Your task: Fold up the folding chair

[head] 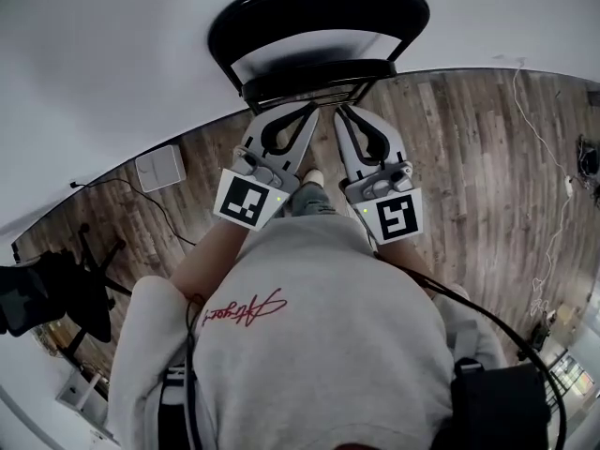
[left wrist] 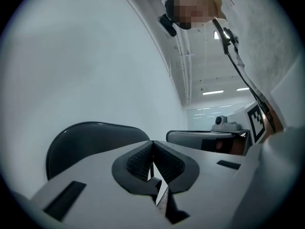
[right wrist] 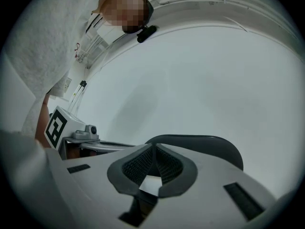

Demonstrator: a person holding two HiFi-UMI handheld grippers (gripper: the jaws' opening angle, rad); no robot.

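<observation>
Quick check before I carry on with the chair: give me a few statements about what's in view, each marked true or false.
1. The left gripper has its jaws closed with nothing between them. True.
2. The right gripper has its jaws wide open. False: they are closed too, tips together.
3. The folding chair is black, with a white wall behind it. True.
4. The floor is carpeted. False: it is wood planks.
5. The two grippers are at opposite ends of the chair. False: they are side by side in front of it.
</observation>
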